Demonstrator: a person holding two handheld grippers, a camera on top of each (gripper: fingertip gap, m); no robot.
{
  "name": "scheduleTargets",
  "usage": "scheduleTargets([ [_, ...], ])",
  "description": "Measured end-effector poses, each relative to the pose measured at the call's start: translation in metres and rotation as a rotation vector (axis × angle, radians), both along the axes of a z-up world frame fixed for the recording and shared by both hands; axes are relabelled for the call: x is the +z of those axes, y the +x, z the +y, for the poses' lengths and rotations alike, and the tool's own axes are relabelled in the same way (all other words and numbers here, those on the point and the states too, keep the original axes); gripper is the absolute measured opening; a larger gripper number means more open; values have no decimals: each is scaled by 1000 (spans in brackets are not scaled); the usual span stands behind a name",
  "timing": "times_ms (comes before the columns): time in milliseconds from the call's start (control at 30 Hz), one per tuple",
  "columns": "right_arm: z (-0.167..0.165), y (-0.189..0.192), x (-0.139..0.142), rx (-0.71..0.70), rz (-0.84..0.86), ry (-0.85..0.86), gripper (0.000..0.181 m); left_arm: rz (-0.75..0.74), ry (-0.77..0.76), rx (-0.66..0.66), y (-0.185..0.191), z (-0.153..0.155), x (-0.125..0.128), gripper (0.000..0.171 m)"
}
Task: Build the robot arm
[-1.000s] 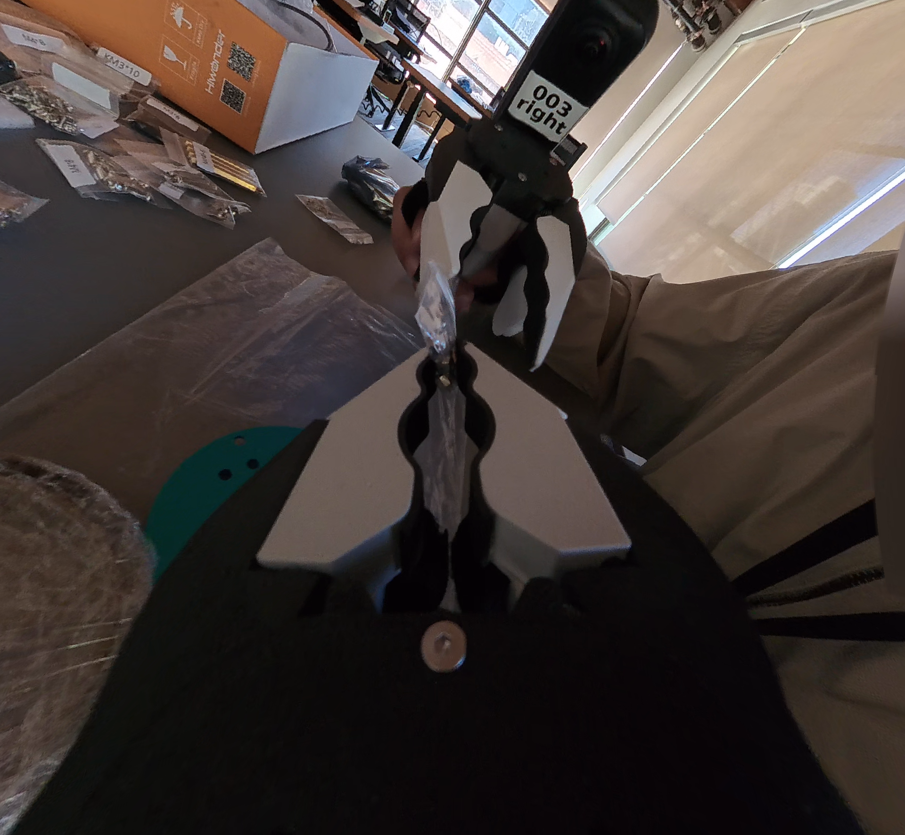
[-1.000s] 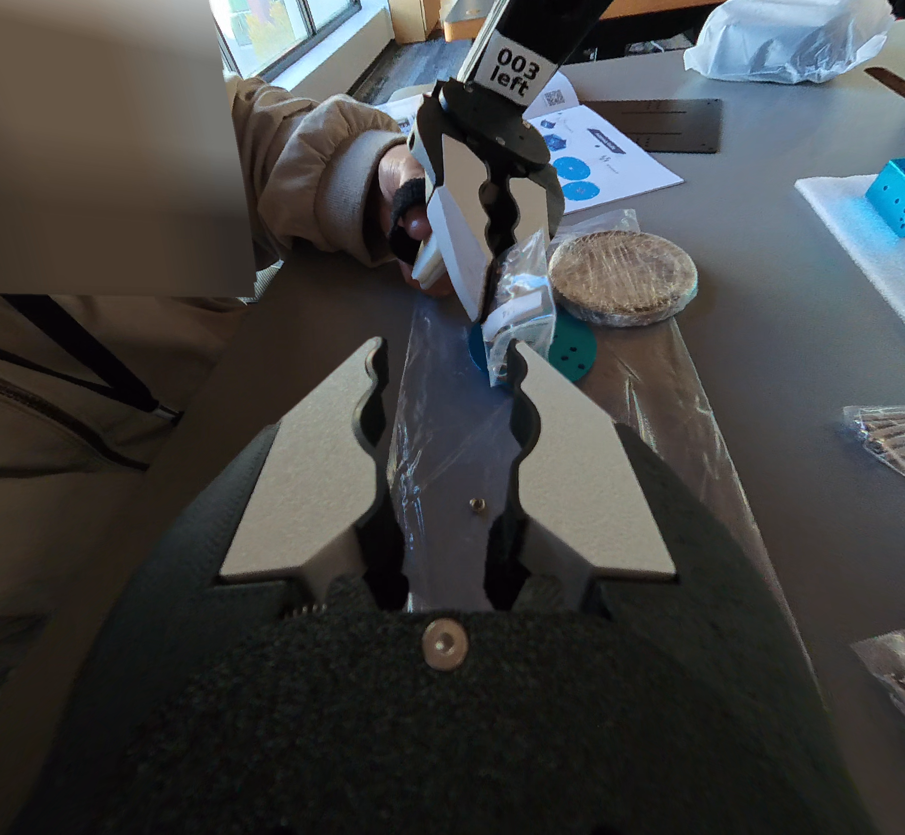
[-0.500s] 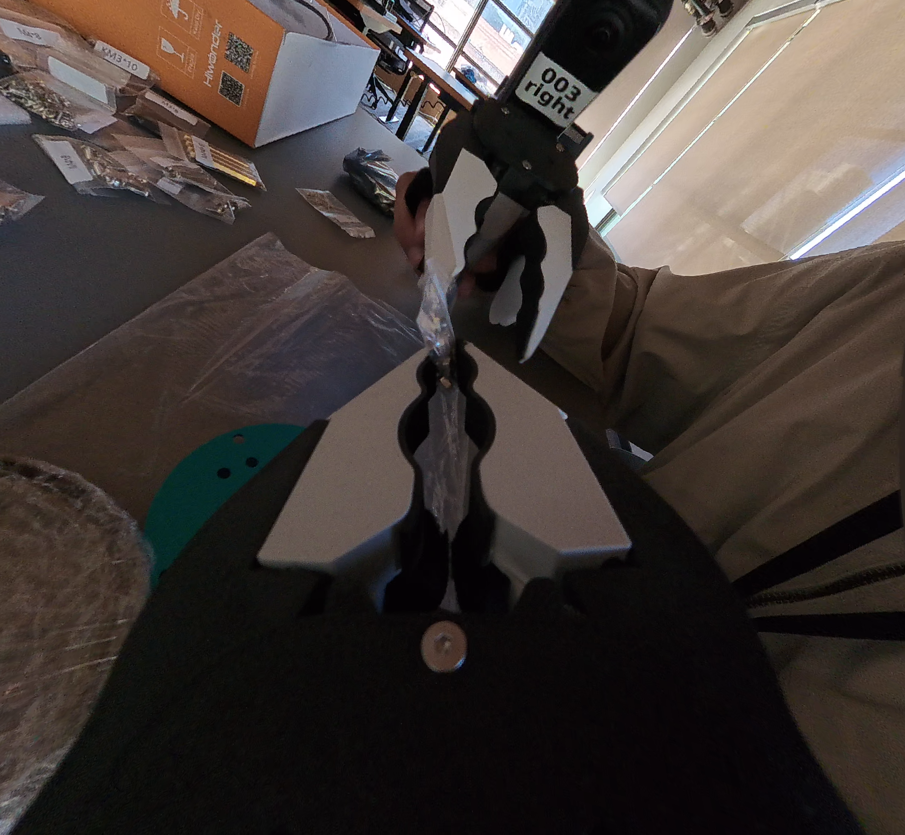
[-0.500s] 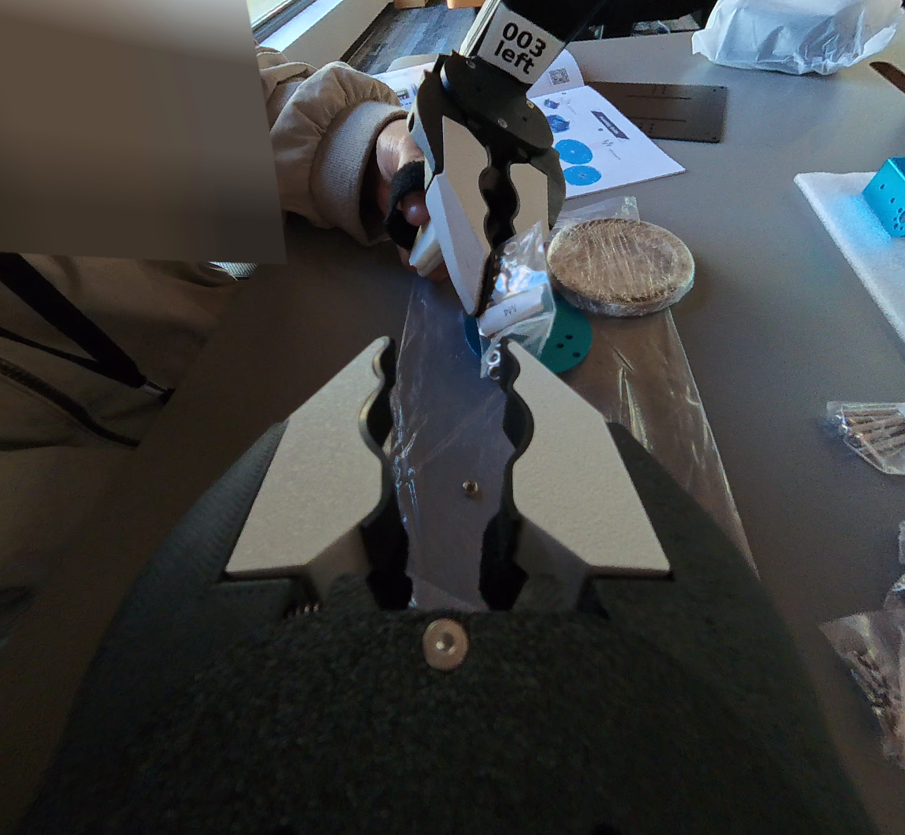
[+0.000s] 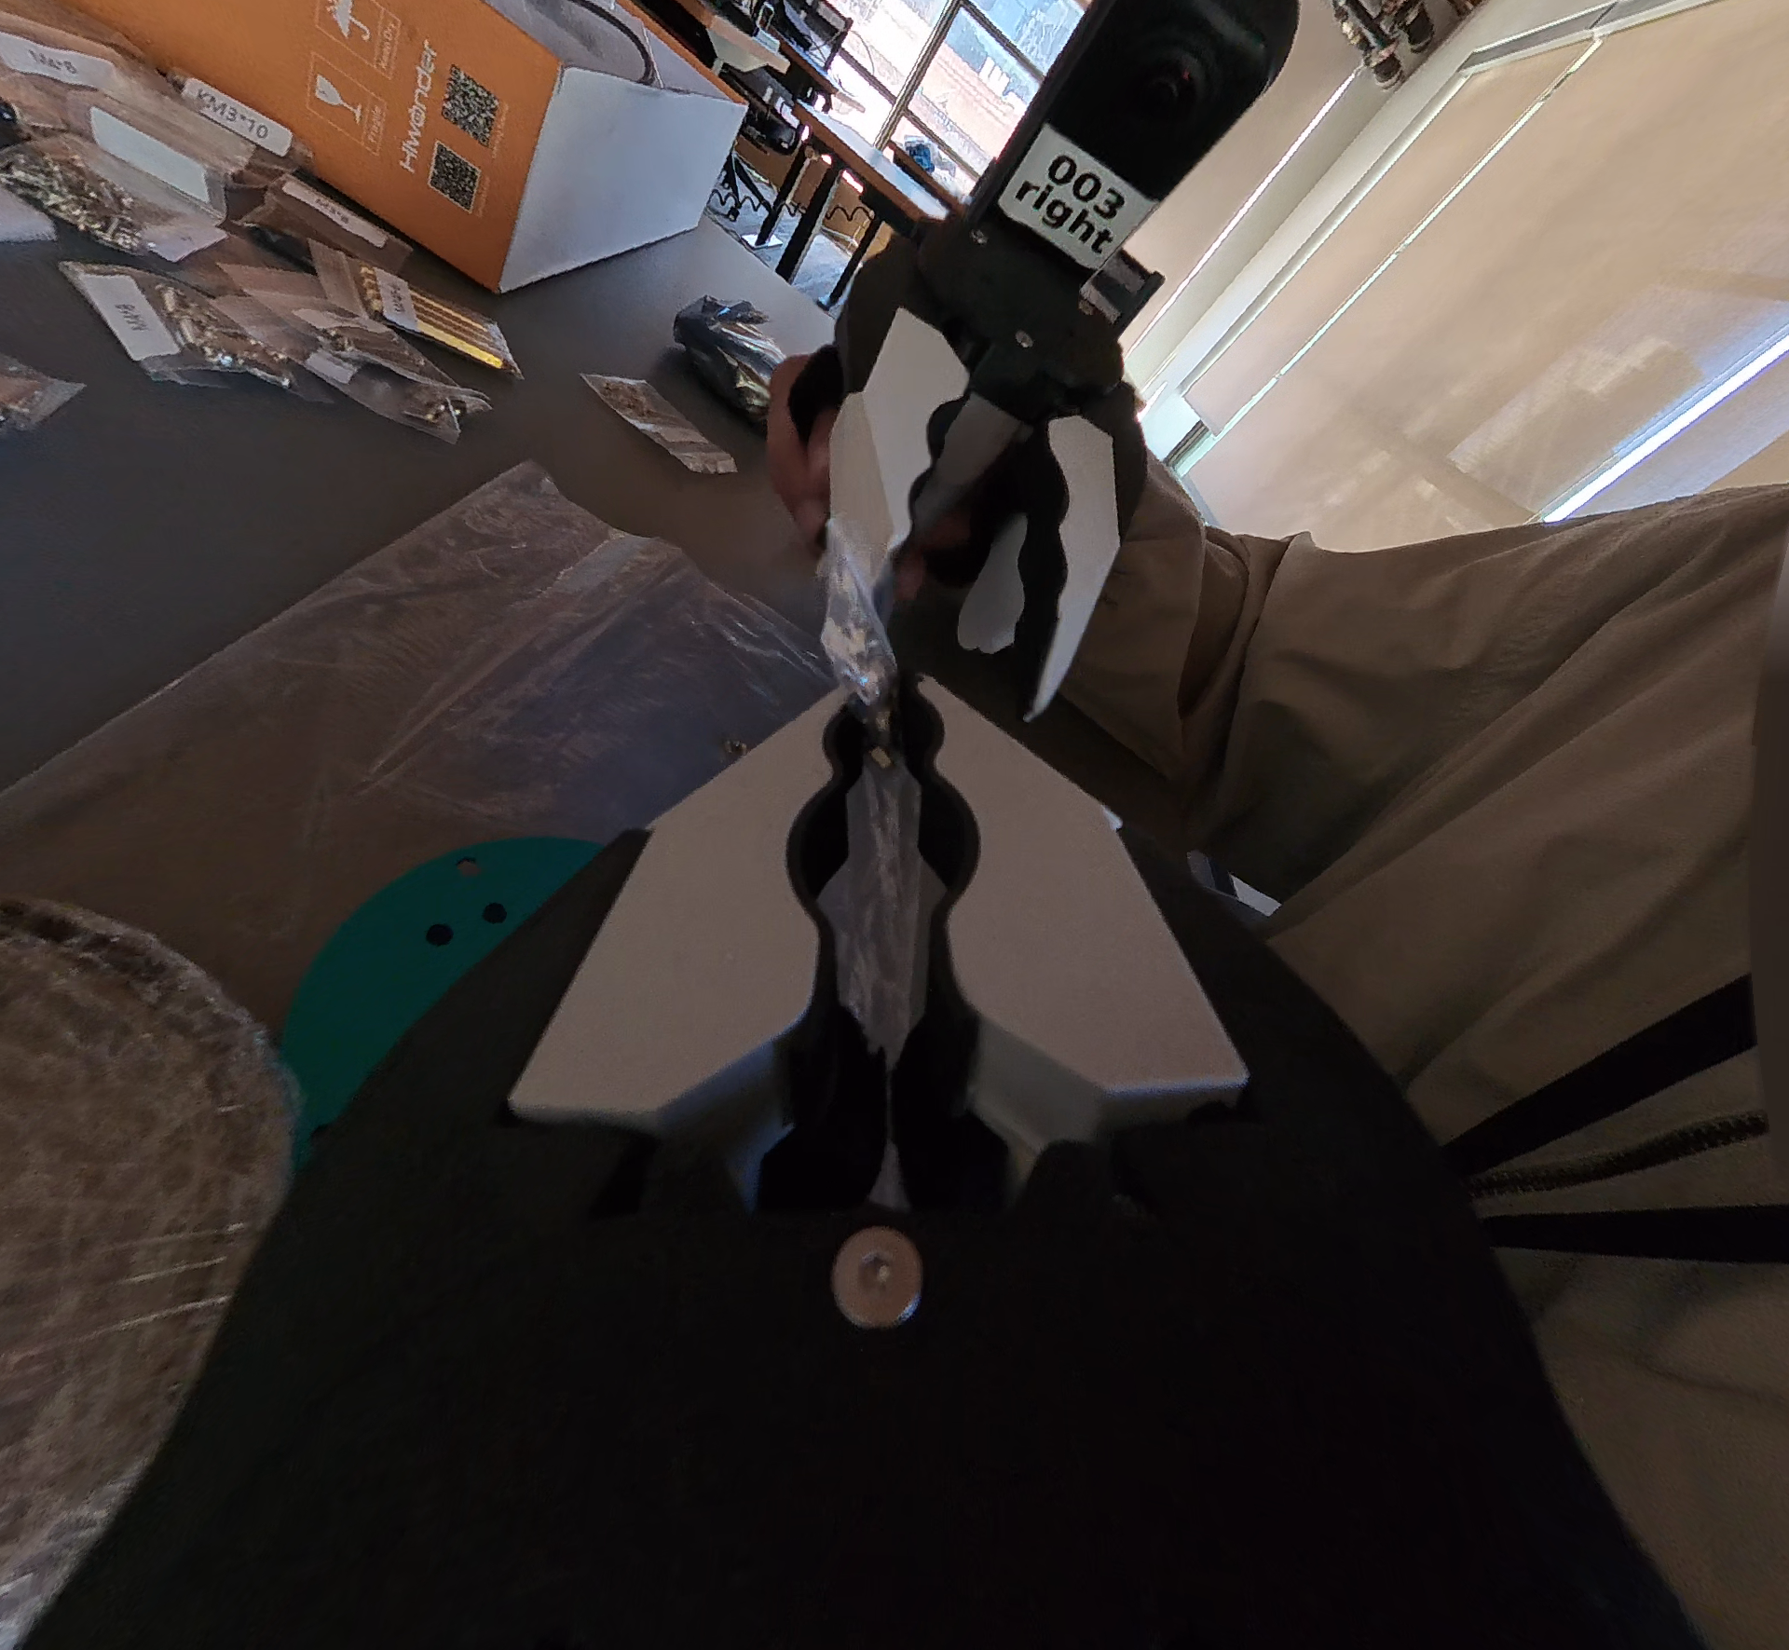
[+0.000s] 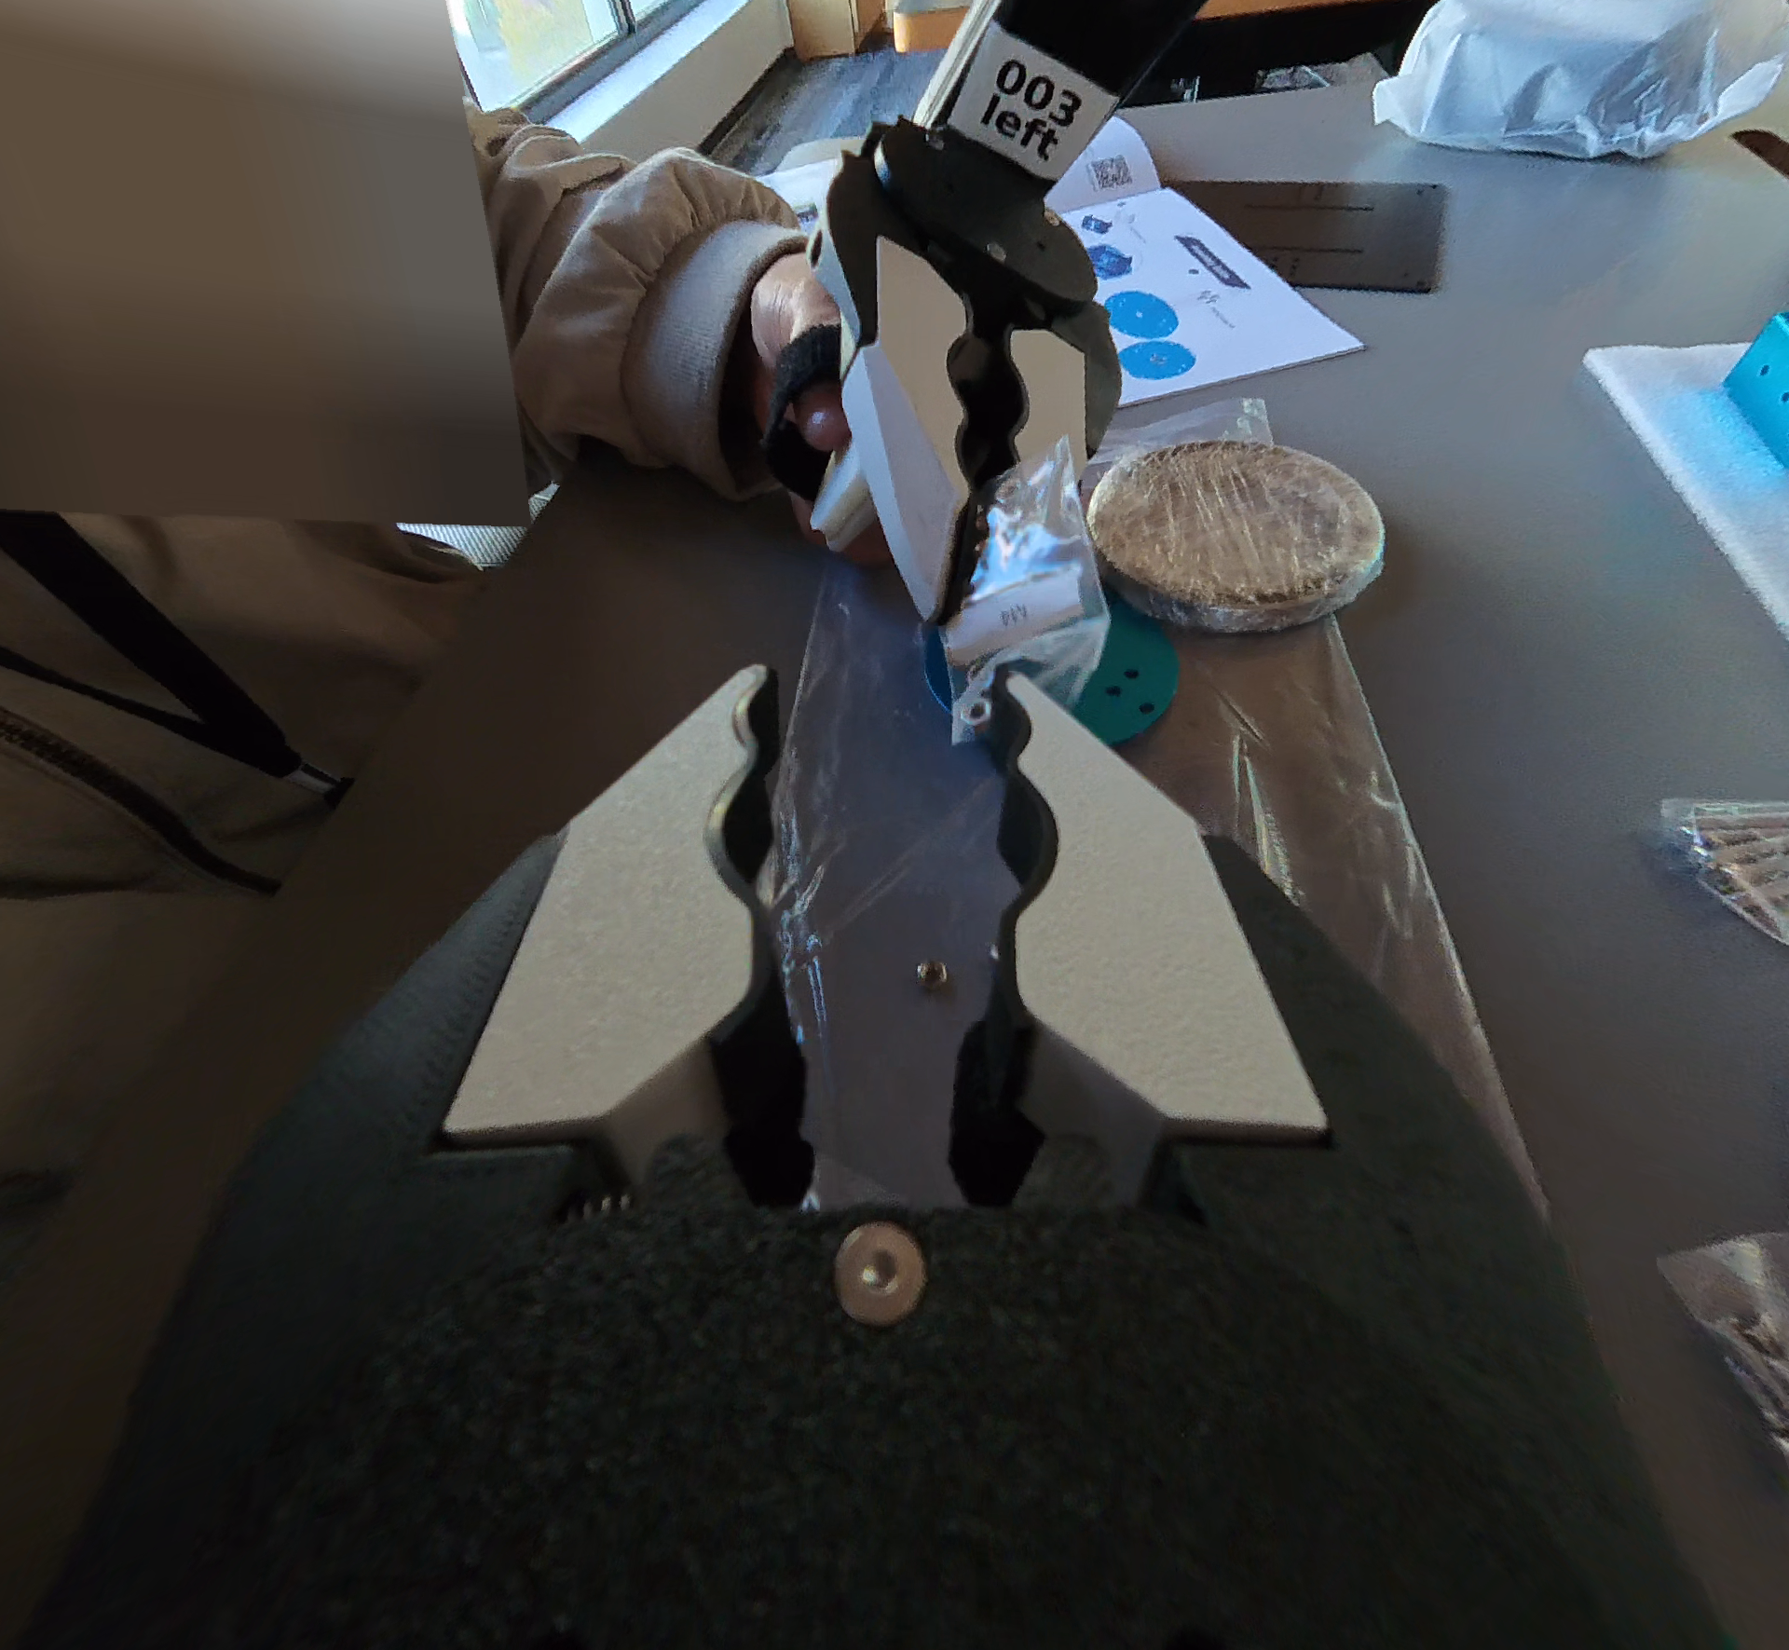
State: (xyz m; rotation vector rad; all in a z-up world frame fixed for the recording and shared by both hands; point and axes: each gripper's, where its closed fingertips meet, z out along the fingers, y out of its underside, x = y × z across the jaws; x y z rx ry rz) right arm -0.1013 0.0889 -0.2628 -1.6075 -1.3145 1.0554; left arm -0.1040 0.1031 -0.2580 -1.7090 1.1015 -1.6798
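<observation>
Only the right wrist view shows the loose nut point(image 6: 931, 974) lying between the gaping, empty right claw point(image 6: 883, 694); the left claw point(image 5: 883, 701) stays clamped on the small clear bag point(image 6: 1028, 582)

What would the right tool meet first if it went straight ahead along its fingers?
Probably the small clear bag hanging from the shut left tool, just past the open right tool. Depth is unclear; passing under it, it would meet the teal disc.

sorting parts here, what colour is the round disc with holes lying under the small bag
Teal green disc, clearest in the right wrist view, beneath the small bag.
</observation>
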Motion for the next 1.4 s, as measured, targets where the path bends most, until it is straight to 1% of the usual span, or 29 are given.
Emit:
scheduleTargets([
  [33, 0, 3, 3, 0, 2, 3, 38, -4, -5, 3, 0, 1, 1, 6],
  [133, 4, 7, 13, -14, 39, 13, 38, -12, -16, 2, -1, 1, 2, 6],
  [200, 4, 3, 15, -13, 74, 17, 45, -17, -14, -7, -1, -1, 3, 6],
  [300, -1, -5, 11, 9, 98, 24, 56, -27, -14, -13, 0, -2, 4, 6],
  [400, -3, -5, 5, 18, 60, 15, 52, -28, -16, -12, -1, -1, 4, 6],
  [533, -1, 3, 10, 16, 49, 16, 41, -42, -25, -12, -2, -1, 7, 6],
  [567, 0, 4, 12, 11, 57, 20, 41, -47, -30, -11, -3, 0, 7, 6],
  [633, 0, 3, 17, 8, 84, 36, 44, -52, -35, -15, -3, -1, 8, 6],
  [667, 0, 1, 18, 8, 98, 47, 48, -56, -35, -19, -3, -2, 9, 6],
  [700, 0, -1, 17, 8, 105, 59, 53, -59, -33, -24, -2, -3, 9, 6],
  [767, -3, -6, 12, 19, 94, 69, 56, -56, -26, -29, -2, -4, 9, 6],
  [867, -6, -6, 7, 34, 68, 49, 51, -49, -18, -33, -2, -5, 8, 6],
  [967, -5, 2, 9, 36, 42, 32, 38, -50, -17, -32, -2, -5, 8, 6],
  [1000, -4, 4, 12, 34, 43, 34, 37, -53, -20, -29, -2, -4, 8, 6],
  [1100, -3, 3, 18, 24, 73, 62, 41, -56, -26, -32, -2, -5, 9, 6],
  [1200, -3, -5, 10, 22, 57, 116, 54, -54, -16, -38, -1, -6, 8, 6],
  [1233, -4, -7, 7, 26, 49, 127, 55, -53, -16, -39, -1, -7, 8, 6],
  [1333, -7, -7, 2, 34, 21, 105, 48, -47, -11, -43, -2, -7, 7, 6],
  [1400, -7, -2, 6, 30, 22, 81, 39, -47, -10, -47, -2, -8, 7, 6],
])
